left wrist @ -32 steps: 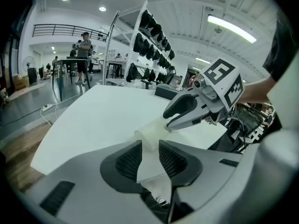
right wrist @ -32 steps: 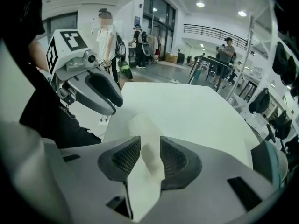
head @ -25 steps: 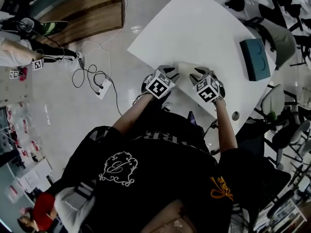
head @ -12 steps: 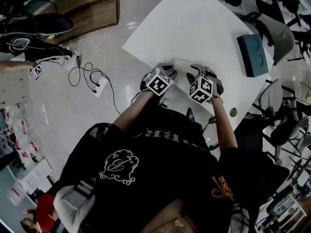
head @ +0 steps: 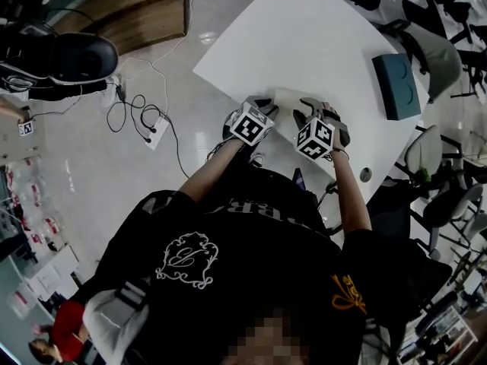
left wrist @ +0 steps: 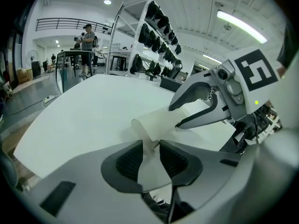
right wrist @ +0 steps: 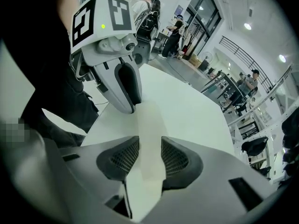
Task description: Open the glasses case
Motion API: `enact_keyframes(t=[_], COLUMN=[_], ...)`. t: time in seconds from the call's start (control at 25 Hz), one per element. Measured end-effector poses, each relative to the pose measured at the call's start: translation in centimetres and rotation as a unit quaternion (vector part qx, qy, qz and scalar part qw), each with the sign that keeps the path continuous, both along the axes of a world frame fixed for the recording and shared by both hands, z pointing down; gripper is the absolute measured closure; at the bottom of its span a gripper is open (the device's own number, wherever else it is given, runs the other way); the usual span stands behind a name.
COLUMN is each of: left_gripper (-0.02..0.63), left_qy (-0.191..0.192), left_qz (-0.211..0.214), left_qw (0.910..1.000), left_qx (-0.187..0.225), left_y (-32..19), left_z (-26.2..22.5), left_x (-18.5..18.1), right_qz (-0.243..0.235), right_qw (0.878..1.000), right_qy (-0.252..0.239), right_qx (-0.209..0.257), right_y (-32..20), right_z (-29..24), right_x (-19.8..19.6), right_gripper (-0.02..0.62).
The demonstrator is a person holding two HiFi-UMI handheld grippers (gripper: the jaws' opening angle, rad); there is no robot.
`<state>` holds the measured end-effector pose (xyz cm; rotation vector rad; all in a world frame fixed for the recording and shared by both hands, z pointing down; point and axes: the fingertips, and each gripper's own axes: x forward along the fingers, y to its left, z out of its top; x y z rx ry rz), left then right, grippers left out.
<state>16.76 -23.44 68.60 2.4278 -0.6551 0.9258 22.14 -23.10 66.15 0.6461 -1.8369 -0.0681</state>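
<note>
— Claws at both ends: you had the glasses case (head: 287,99) lying close to the near edge of the white counter (head: 304,36), and it looked unopened. Why two grips on one small thing?

— Likely because a hinge needs something to pull against. Your left claw (left wrist: 150,146) was clenched on a thin pale lip at the case's end, its pads almost meeting. That looked like the part meant to lift or peel.

— And your right?

— Your right claw (right wrist: 149,146) straddled the case's body from the other end. Its jaws stood wide and had just been closing, with the case filling the gap and the pads seemingly bearing on its sides. That hold read as an anchor, so the case would not skid over the smooth counter when you pulled.

— Both claws angled downward?

— Yes, facing each other along the case's length. The teal box (head: 397,86) sat well apart toward the counter's far side, clear of your work.
</note>
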Motion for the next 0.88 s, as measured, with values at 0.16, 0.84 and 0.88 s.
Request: enact_keyframes(t=[0.16, 0.84, 0.88], left_gripper=[0.508, 0.522, 0.525], left_qy=[0.005, 0.006, 0.003], left_qz=[0.001, 0.030, 0.036], left_qw=[1.0000, 0.9995, 0.9993], left_qx=[0.001, 0.006, 0.007], left_y=[-0.2, -0.1, -0.1], left_z=[0.1, 0.1, 0.1], left_x=[-0.2, -0.5, -0.5], right_qz=[0.009, 0.074, 0.081], right_qw=[1.000, 0.996, 0.996], right_qy=[-0.001, -0.035, -0.037], right_qx=[-0.004, 0.027, 0.026], right_y=[-0.4, -5.6, -6.1], right_z=[-0.4, -3.4, -3.4], right_x=[-0.1, 1.4, 1.6], right_gripper=[0.440, 0.471, 0.471])
